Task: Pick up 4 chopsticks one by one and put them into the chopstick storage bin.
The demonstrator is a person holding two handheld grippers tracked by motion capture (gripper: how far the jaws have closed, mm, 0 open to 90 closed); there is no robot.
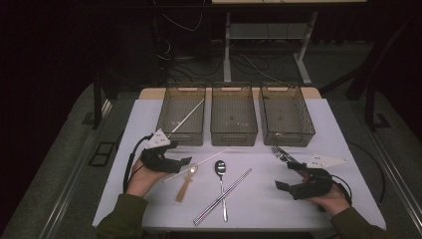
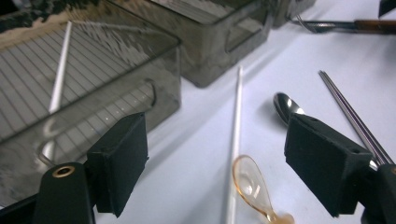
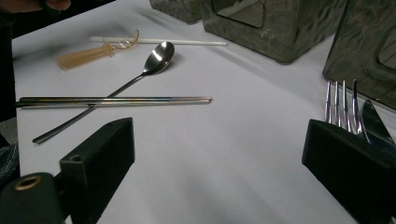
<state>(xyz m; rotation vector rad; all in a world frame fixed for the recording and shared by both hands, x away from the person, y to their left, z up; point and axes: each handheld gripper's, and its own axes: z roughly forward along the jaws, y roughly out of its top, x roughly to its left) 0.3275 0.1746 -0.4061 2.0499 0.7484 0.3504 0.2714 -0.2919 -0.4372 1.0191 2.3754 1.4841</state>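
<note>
We judge this the approach to a pickup: our left gripper (image 2: 217, 172) hangs with jaws spread and nothing pinched, the white chopstick (image 2: 235, 140) and amber spoon (image 2: 252, 184) lying between its fingers (image 2: 119, 161) — next, lower and close on the stick. The right gripper (image 3: 217, 172) is spread too — idle.

No lettering, label or number seems readable anywhere in these dim views.

Glossy metal spoon (image 2: 286, 106), translucent amber plastic spoon (image 2: 252, 184), matt white chopstick (image 2: 236, 140), smoky plastic bins (image 1: 234, 117).
</note>
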